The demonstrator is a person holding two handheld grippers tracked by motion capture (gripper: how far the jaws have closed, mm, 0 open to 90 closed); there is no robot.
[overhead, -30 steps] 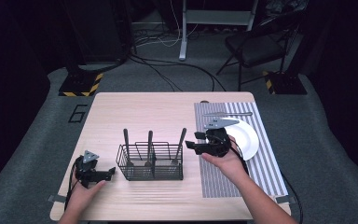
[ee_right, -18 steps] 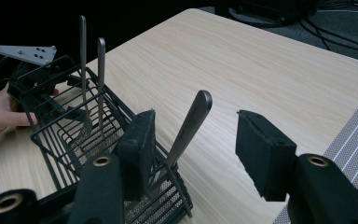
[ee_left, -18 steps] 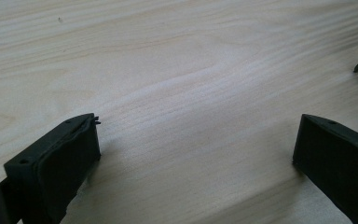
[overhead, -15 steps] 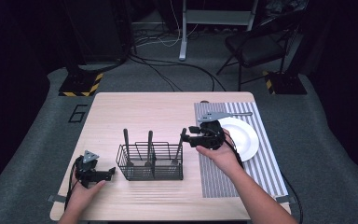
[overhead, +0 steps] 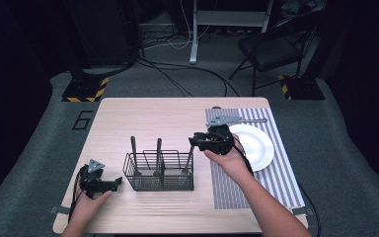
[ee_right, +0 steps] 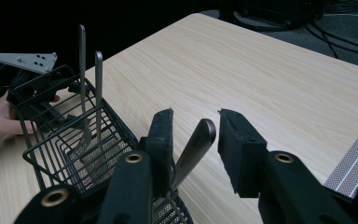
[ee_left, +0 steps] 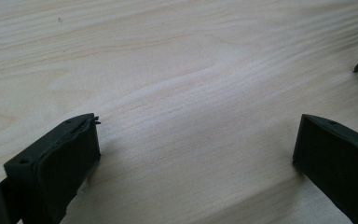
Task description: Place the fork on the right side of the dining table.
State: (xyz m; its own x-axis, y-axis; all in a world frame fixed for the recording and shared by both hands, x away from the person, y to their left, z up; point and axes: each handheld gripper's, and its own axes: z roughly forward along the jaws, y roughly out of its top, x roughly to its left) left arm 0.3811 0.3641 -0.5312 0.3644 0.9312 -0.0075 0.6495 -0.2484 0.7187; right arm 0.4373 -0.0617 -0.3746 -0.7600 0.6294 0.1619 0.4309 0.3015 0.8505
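Cutlery handle (ee_right: 196, 140) stands between the right gripper's (ee_right: 196, 135) jaws, which have just been closing and stand narrowly apart, one pad close against it, the other short of contact. A skewed pinch could tilt the wire caddy (overhead: 160, 171) below it. Beyond, two more utensils (ee_right: 88, 74) stand in the caddy's other compartments. The left gripper (ee_left: 196, 154) rests wide open on the wooden table (ee_left: 177, 70), holding nothing.

My left gripper (overhead: 113, 184) rests low, jaws wide; my right gripper (overhead: 193, 140), arm outstretched, has just been closing its jaws, pads not yet pressing
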